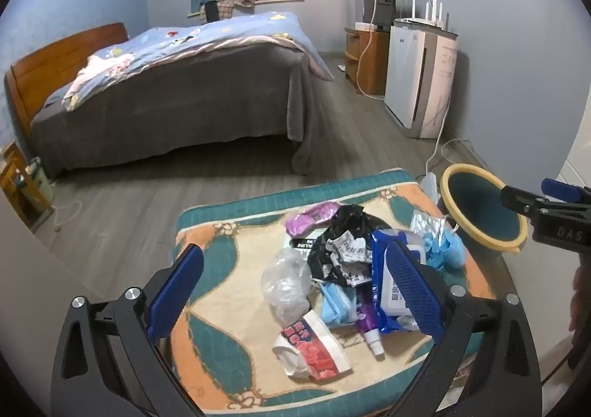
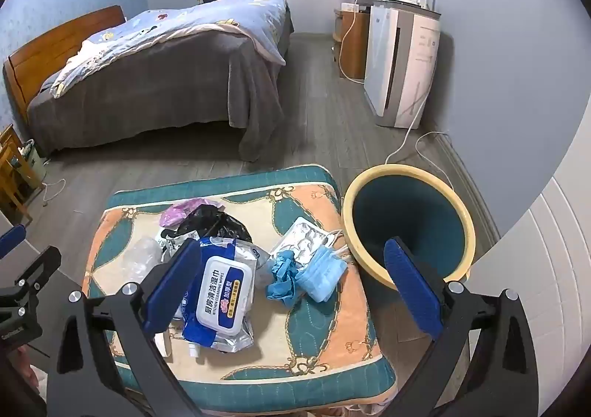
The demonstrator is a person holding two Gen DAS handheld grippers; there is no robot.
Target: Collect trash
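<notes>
A heap of trash lies on a teal and orange cushion (image 1: 229, 258) (image 2: 314, 343). In it are a clear plastic bag (image 1: 284, 280), a black bag (image 1: 343, 228) (image 2: 218, 221), a purple wrapper (image 1: 310, 217), a red and white paper wrapper (image 1: 314, 347), a blue wet-wipes pack (image 1: 382, 291) (image 2: 225, 287), blue face masks (image 2: 325, 276) (image 1: 336, 302) and a blue glove (image 2: 282, 274) (image 1: 447, 247). A teal bin with a yellow rim (image 2: 410, 225) (image 1: 484, 210) stands right of the cushion. My left gripper (image 1: 295, 291) (image 2: 26, 254) hovers open over the heap. My right gripper (image 2: 293, 286) (image 1: 535, 193) hangs open above the masks and glove, holding nothing.
A bed (image 1: 177, 92) with a grey cover fills the far left. An air purifier (image 2: 399, 62) and a wooden cabinet (image 1: 365, 58) stand along the right wall. A white cable (image 2: 410, 143) trails on the floor behind the bin. Grey wood floor (image 1: 129, 202) lies between bed and cushion.
</notes>
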